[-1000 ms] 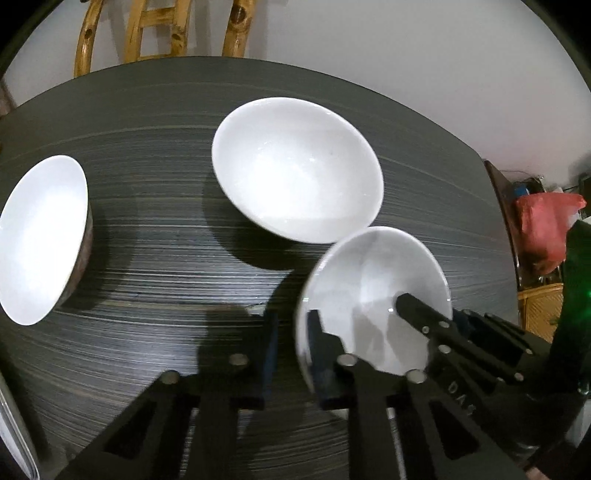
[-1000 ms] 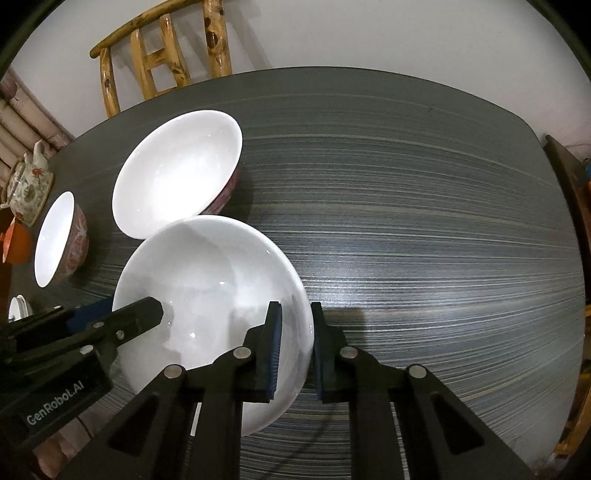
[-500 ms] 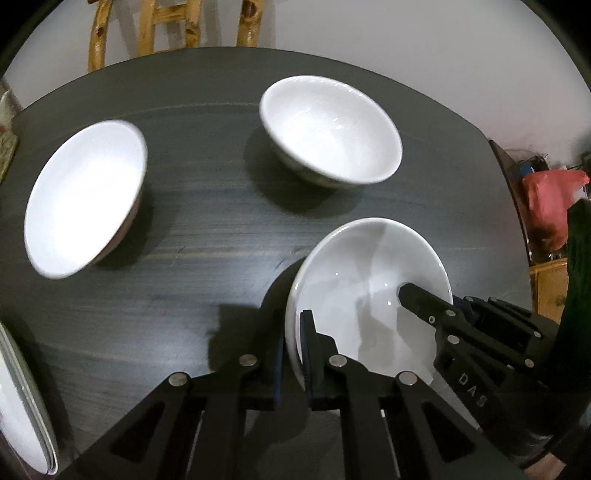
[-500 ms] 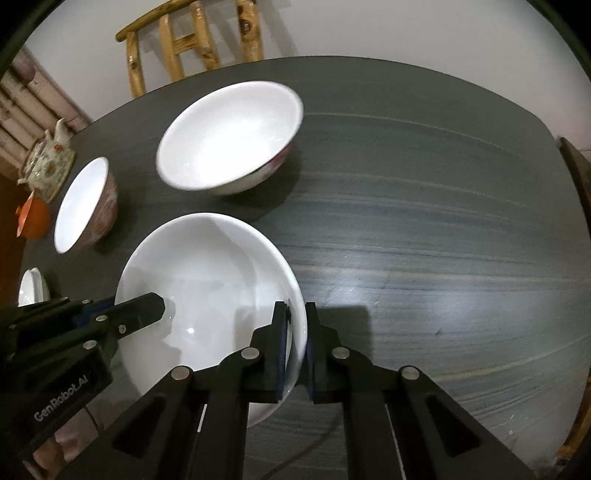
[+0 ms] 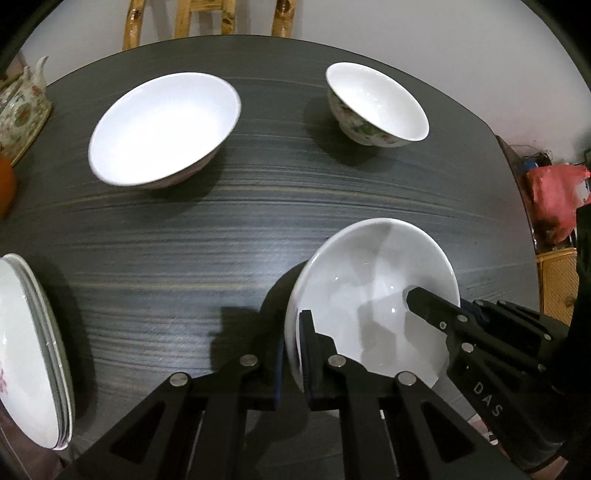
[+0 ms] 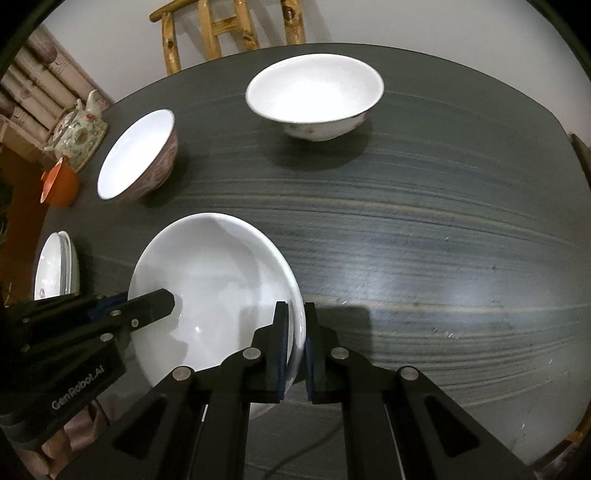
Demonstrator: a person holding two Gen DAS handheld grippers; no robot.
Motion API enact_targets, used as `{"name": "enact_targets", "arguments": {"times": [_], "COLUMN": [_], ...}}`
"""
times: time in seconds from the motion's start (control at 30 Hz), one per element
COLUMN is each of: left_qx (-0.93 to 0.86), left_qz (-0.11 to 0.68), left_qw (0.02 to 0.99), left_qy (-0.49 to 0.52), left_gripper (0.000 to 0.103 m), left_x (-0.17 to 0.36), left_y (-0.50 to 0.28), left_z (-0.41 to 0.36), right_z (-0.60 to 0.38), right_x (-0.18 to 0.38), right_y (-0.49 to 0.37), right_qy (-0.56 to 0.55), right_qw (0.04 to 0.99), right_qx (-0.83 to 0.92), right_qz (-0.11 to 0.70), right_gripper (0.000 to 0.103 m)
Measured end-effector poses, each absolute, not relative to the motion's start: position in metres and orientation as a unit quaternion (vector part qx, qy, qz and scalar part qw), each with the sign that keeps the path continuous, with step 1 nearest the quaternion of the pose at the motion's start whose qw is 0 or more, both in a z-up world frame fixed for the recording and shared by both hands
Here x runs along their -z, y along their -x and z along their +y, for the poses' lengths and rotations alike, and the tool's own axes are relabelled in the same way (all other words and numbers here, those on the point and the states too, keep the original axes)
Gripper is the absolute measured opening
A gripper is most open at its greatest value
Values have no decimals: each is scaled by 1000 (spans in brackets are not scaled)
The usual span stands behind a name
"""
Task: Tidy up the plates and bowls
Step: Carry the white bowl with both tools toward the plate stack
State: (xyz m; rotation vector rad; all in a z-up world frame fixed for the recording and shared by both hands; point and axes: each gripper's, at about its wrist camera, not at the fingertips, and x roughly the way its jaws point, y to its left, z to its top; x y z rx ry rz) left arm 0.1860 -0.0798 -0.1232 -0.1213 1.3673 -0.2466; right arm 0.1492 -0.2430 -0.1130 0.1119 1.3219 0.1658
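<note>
A plain white bowl (image 5: 373,295) is held above the dark table by both grippers. My left gripper (image 5: 293,332) is shut on its left rim. My right gripper (image 6: 295,325) is shut on its right rim; the bowl shows in the right wrist view (image 6: 218,280) too. Two other bowls stand farther back: a wide one (image 5: 162,125) (image 6: 147,151) and a flowered one (image 5: 376,103) (image 6: 314,92). A stack of white plates (image 5: 29,350) (image 6: 55,266) lies at the table's left edge.
A flowered teapot (image 6: 77,129) and an orange cup (image 6: 59,181) stand at the far left. A wooden chair (image 6: 225,29) is behind the round dark table (image 6: 424,229). A red bag (image 5: 554,192) lies off the right side.
Both grippers closed fully on the bowl's rim and lifted it back toward the near edge. The two other bowls now lie farther away, and the plate stack came into view.
</note>
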Motion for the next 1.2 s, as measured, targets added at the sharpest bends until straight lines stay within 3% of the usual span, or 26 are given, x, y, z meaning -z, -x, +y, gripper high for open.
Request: {"name": "enact_targets", "arguments": {"times": [1.2], "left_qx": [86], "left_qz": [614], "left_qw": [780], "left_qy": [82], "left_gripper": [7], "left_x": [122], "left_y": [-118], "left_z": [-6], "right_z": [-164], "right_x": [112], "right_y": [-86], "right_qy": [-76], "right_qw": [787], "right_qx": [-85], "right_qz": [607], "right_gripper": [9]}}
